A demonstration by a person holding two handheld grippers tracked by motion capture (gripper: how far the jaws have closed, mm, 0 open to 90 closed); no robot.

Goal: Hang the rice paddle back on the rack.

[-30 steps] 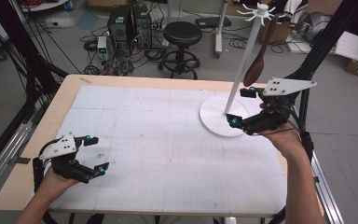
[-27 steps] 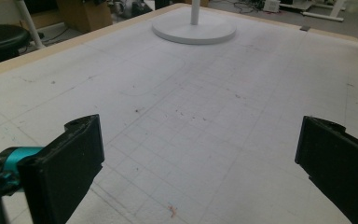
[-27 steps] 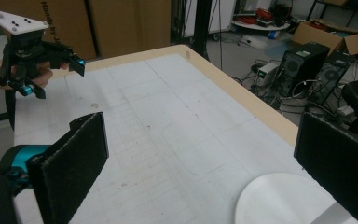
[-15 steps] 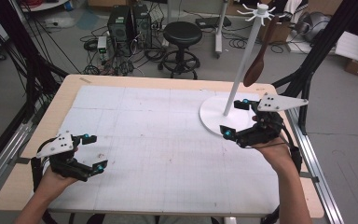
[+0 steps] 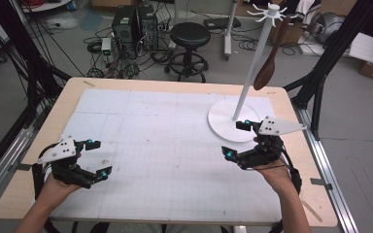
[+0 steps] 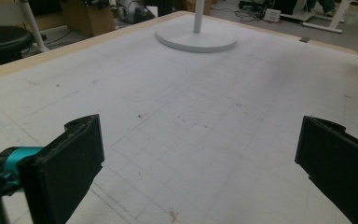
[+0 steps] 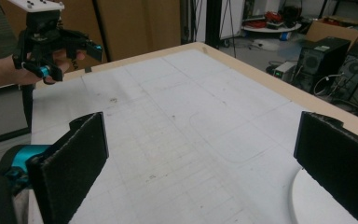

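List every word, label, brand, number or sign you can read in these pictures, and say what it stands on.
None can be read.
White gridded mat on the wooden table: ruled lines and smudges, no writing.
Grey three-cornered plates on the left gripper and right gripper: dots, no text.
Black computer towers on the floor: any marks too small to read.

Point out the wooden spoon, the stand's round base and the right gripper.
wooden spoon (image 5: 266, 73), high view, on its bowl.
round base (image 5: 222, 121), high view, on its bare white disc.
right gripper (image 5: 238, 140), high view, midway between its fingertips.

Black stool (image 5: 190, 35) and computer towers (image 5: 135, 24) behind table.
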